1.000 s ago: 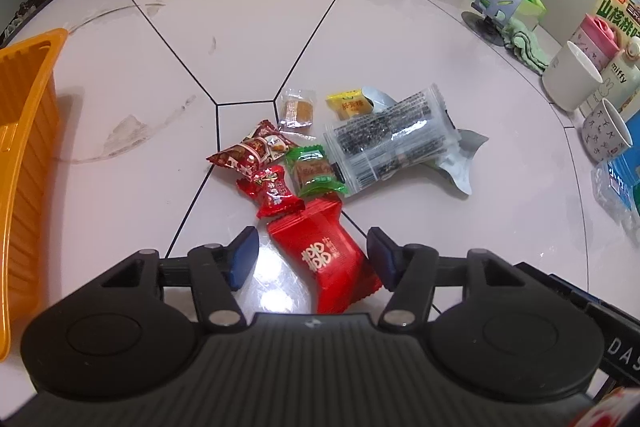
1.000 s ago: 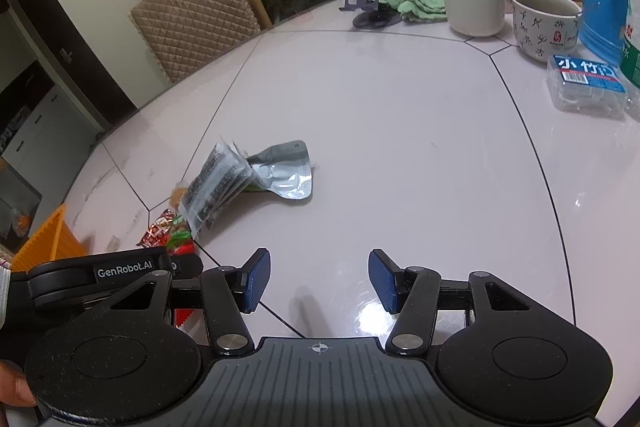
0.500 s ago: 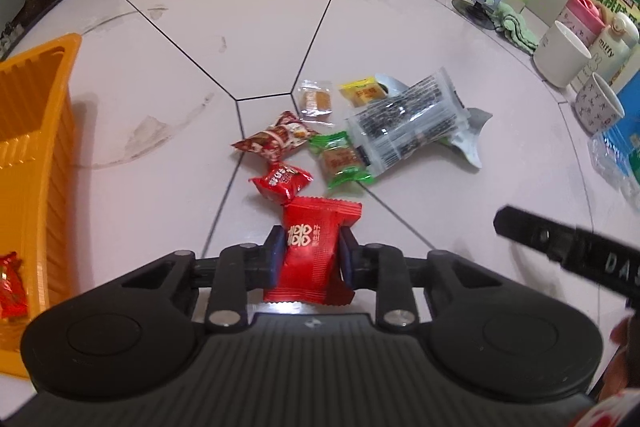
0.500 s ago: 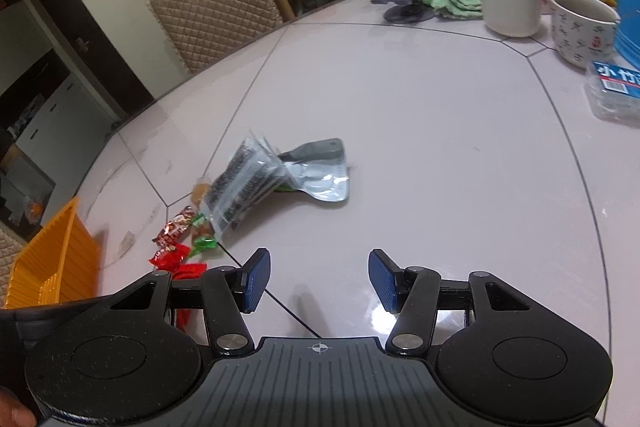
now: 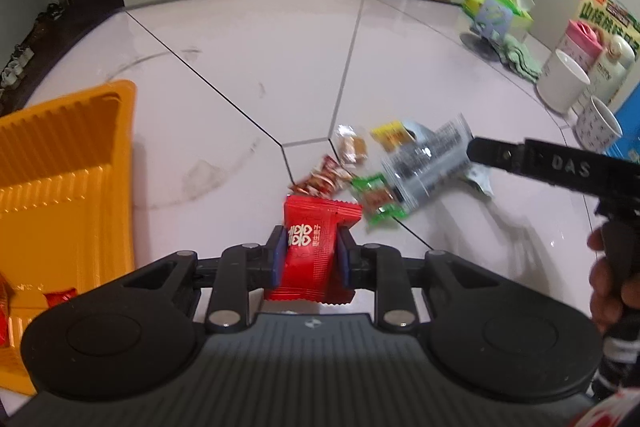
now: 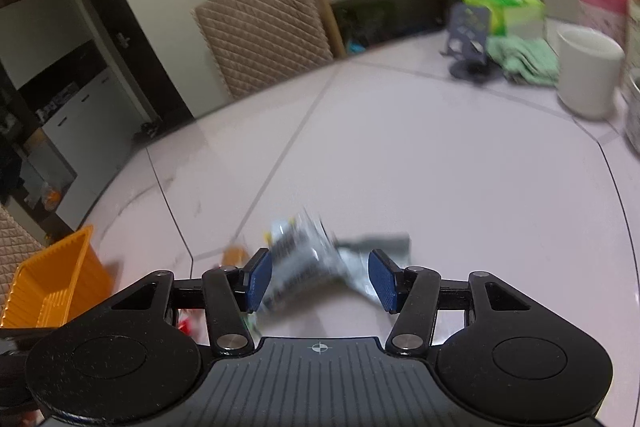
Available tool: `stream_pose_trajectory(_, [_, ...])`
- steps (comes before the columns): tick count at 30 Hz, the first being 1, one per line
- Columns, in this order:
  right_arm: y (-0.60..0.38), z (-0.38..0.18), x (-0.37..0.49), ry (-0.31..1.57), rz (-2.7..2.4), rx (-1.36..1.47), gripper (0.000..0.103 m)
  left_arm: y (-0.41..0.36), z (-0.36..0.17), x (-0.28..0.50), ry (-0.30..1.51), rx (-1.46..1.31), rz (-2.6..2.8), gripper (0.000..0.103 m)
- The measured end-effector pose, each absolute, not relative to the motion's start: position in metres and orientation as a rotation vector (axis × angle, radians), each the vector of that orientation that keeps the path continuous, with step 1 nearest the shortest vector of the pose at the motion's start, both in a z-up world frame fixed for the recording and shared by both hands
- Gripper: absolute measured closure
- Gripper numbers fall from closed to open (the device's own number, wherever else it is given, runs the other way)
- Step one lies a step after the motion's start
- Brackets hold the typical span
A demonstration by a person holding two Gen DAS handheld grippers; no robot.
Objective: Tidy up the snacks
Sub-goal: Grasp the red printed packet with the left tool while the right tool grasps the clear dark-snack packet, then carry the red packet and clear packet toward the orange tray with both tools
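My left gripper was clamped on a glossy red snack packet with crimped ends, lifted off the smooth white table beside the ribbed orange tray. My right gripper stood with its blue pads well apart, empty, above a crinkly clear-and-silver bag lying on the table with the other small wrapped snacks.

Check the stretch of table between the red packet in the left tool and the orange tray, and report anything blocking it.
Nothing visible blocks it. The left tool grips the red packet, and only bare table lies between it and the orange tray. The other snacks lie on the opposite side.
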State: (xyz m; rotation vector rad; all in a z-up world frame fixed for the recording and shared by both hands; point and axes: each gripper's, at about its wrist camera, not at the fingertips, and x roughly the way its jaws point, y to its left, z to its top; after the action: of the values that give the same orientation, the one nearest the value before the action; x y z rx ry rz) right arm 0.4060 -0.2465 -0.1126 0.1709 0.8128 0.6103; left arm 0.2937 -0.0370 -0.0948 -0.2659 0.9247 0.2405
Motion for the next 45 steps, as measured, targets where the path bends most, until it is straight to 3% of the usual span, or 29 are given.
stream_pose_trajectory(9, [-0.222,-0.121,0.443,0.818,0.666,0.18,0.05,-0.024,-0.093,0.292,0.922,-0.289,0.266,0.08])
stream_pose_trajectory(10, [-0.222,-0.121,0.443,0.814,0.676,0.175,0.054,-0.023,-0.093,0.291,0.925,-0.292,0.267,0.08])
stream_pose_trajectory(11, [-0.222,-0.121,0.441,0.813,0.685,0.162,0.069,-0.023,-0.094,0.29,0.928,-0.294,0.268,0.08])
stream_pose_trajectory(12, [-0.222,-0.12,0.439,0.816,0.686,0.143,0.075,-0.022,-0.094,0.29,0.929,-0.298,0.269,0.08])
stream_pose_trajectory(14, [-0.224,-0.12,0.431,0.826,0.693,0.128,0.078,-0.019,-0.093,0.289,0.93,-0.304,0.27,0.08])
stream_pose_trajectory(26, [-0.252,-0.133,0.347,1.019,0.703,0.138,0.08,-0.021,-0.096,0.282,0.951,-0.314,0.247,0.08])
stream_pose_trajectory(29, [-0.248,-0.128,0.336,1.0,0.706,0.078,0.076,-0.022,-0.097,0.279,0.957,-0.315,0.247,0.08])
stream_pose_trajectory(32, [-0.241,-0.122,0.333,0.945,0.719,0.026,0.041,-0.021,-0.096,0.278,0.955,-0.315,0.249,0.08])
stream_pose_trajectory(45, [-0.19,-0.139,0.354,0.871,0.799,-0.164,0.042,-0.02,-0.09,0.276,0.939,-0.31,0.27,0.08])
